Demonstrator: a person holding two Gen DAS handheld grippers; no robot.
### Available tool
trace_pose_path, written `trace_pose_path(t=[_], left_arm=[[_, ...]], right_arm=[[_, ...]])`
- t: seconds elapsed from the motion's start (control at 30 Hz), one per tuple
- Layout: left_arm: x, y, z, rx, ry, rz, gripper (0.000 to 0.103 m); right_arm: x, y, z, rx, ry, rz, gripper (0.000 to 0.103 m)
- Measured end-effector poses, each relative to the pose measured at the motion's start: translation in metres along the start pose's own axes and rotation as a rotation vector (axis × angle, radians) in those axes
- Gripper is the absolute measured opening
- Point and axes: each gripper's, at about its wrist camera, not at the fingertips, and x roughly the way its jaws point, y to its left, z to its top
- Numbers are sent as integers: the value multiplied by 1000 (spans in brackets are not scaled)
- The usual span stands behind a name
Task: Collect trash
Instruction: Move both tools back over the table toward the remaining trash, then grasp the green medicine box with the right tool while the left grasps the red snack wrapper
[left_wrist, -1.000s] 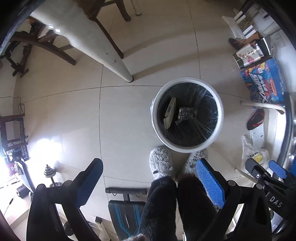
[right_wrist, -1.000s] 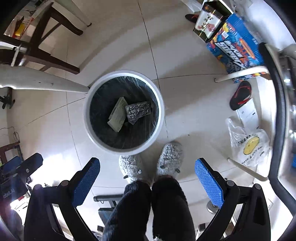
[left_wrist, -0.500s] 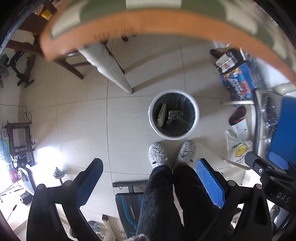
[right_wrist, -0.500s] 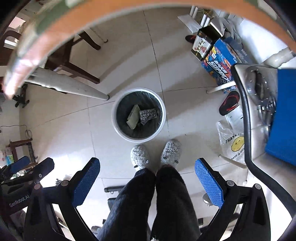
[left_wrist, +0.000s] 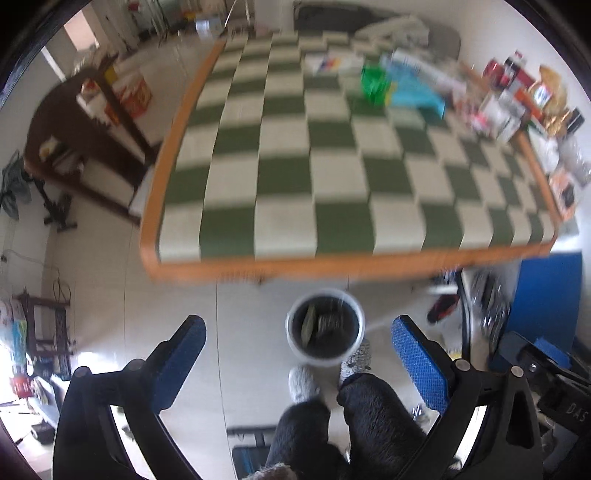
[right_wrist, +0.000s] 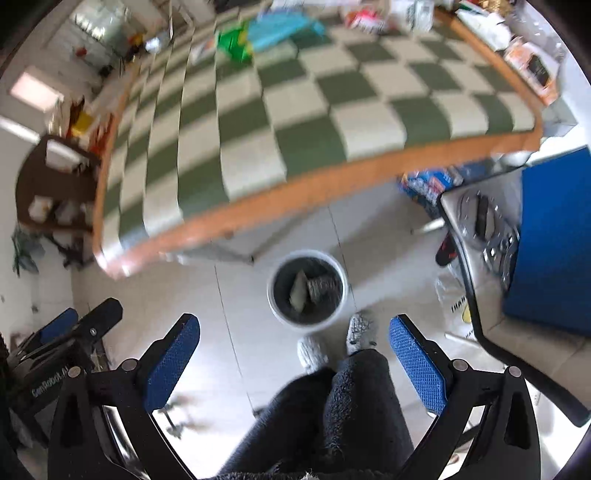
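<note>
Trash bin (left_wrist: 325, 334) stands on the floor just in front of the person's slippered feet (left_wrist: 303, 382), near the table's near edge, with a flat packet (right_wrist: 298, 290) lying left of a second piece of trash (right_wrist: 322, 286) inside it. Table (left_wrist: 332, 192) lies beyond the bin, clear at the near end, with bags and boxes (left_wrist: 402, 86) piled at its far end and along its right edge. Chair (left_wrist: 85, 140) stands left of the table; a plastic bag (right_wrist: 452, 306) and a sandal (right_wrist: 443, 251) lie on the floor right of the bin.
</note>
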Motion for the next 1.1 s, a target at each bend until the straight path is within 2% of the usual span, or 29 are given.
trace_pose_path(t=[0.13,0.2,0.33,0.4,0.5,0.6,0.73,0.87,1.0,1.03,1.07,1.1], left_arm=[[-16,-22,59,12,-55,-2,103],[-17,-42,90,17,-63,-5,103],[-8,-88,157,30,-67,-19,103],[4,-118,194,40,-58,-9,103],[30,-158,242,54,-20,4,103],[67,-192,283,63,45,23,103],[111,-222,323,56,121,43,103],[145,-241,349,47,177,61,103],[170,-255,363,47,223,68,103],[175,-259,365,47,234,64,103],[180,-265,368,46,247,52,103],[183,-269,370,46,255,37,103]], right_arm=[[-37,-23,52,75,-86,6,103],[-47,-35,73,103,-109,7,103],[-62,-73,135,170,-146,-8,103],[-64,-96,175,195,-161,-16,103],[-58,-137,255,235,-167,-35,103],[-41,-164,324,250,-162,-71,103],[0,-196,425,262,-119,-99,103],[49,-204,496,221,-59,-131,103],[91,-201,528,177,11,-145,102],[101,-199,535,156,24,-154,92],[106,-198,536,140,28,-164,86],[108,-198,536,130,28,-170,85]])
